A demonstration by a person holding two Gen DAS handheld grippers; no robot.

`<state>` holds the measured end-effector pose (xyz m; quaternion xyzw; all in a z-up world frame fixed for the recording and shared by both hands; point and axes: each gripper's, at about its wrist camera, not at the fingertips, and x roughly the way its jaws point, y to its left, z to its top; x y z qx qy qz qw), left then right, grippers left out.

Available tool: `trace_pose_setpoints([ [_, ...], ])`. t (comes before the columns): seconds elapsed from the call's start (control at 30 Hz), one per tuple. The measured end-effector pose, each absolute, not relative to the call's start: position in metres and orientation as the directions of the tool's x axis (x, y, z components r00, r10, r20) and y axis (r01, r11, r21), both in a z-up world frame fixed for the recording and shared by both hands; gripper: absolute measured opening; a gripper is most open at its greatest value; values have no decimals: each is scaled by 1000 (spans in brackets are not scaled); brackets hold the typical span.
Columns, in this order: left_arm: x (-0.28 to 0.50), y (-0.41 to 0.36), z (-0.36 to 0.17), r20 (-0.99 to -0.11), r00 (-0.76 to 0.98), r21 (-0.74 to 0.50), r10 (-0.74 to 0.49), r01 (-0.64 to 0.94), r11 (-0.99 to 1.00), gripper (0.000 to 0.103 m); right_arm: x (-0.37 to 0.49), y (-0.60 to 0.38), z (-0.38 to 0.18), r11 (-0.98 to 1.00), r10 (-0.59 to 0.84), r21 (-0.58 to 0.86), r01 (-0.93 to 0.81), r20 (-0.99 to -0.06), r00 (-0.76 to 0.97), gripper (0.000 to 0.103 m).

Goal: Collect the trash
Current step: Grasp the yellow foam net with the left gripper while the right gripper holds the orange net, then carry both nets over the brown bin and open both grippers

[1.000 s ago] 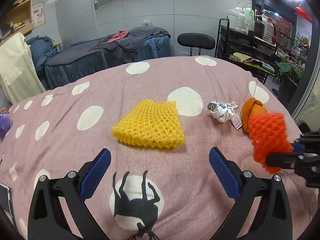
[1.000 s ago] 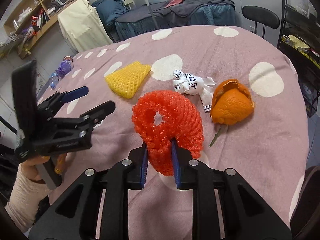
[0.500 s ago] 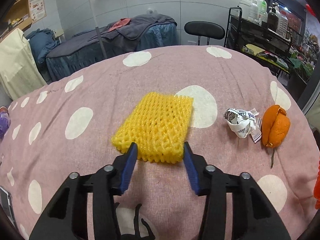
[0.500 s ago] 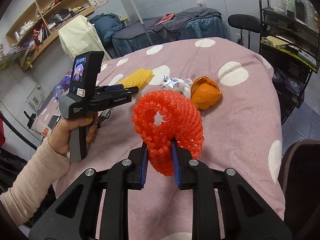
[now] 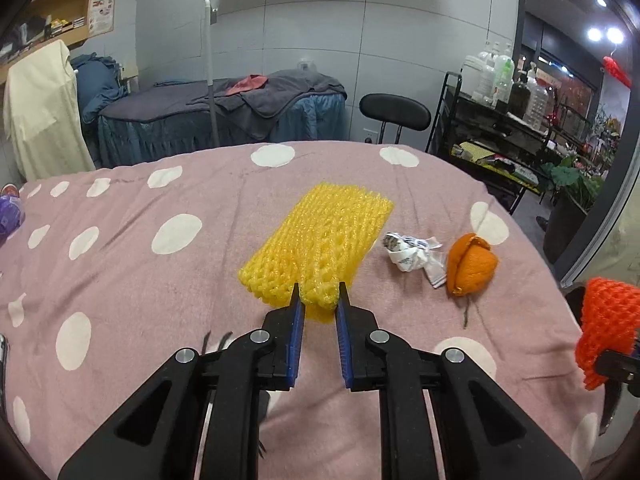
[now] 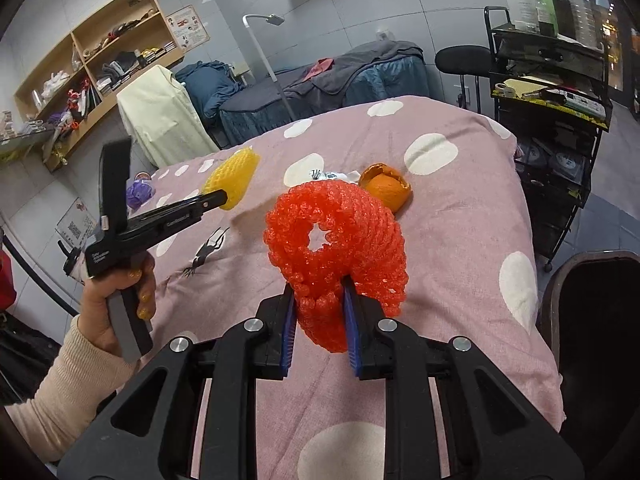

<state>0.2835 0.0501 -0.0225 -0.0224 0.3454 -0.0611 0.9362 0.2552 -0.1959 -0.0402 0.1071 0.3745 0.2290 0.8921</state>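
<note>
Trash fills the left wrist view: a yellow foam net pinched at its near edge by the closing left tool, with crumpled paper and orange peel at three o'clock of it on the dotted pink cloth. From the right wrist, the right tool is clenched on a red foam net; at ten o'clock a hand holds the left tool, the yellow net lifted.

Soft foam nets; matt cloth tablecloth.
</note>
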Motion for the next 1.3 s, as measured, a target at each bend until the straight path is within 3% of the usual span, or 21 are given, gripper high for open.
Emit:
trace_pose_setpoints([
  [0.37, 207, 18, -8, -553, 809, -138, -196, 143, 980, 15, 213, -240, -41, 888, 449, 377, -265, -579, 681, 22],
  [0.83, 164, -25, -6, -507, 809, -184, -298, 236, 954, 15, 174, -310, -48, 912, 337, 393, -115, -563, 754, 22],
  [1.3, 149, -85, -2, -480, 757, -240, -442, 371, 897, 15, 152, -381, -75, 914, 191, 396, 90, -615, 765, 22],
])
